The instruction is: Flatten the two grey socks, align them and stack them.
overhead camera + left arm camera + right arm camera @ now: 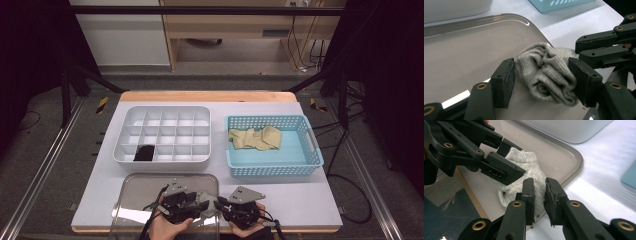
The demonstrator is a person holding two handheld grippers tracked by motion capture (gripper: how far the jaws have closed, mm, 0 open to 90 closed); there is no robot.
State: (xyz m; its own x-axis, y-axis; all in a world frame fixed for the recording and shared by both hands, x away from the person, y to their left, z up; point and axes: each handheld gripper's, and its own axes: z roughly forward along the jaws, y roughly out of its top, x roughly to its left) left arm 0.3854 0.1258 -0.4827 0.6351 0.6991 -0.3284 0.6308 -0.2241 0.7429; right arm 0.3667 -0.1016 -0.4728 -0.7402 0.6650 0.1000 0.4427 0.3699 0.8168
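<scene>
White table, one grey sock [546, 75], two grippers

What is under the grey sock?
The grey sock lies bunched on the clear tray near its corner. The tray surface directly beneath it is covered by the folds.

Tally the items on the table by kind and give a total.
Socks: 3 (grey sock, black sock, yellow sock)
Divided organizer box: 1
Blue basket: 1
Clear tray: 1
Total: 6
</scene>
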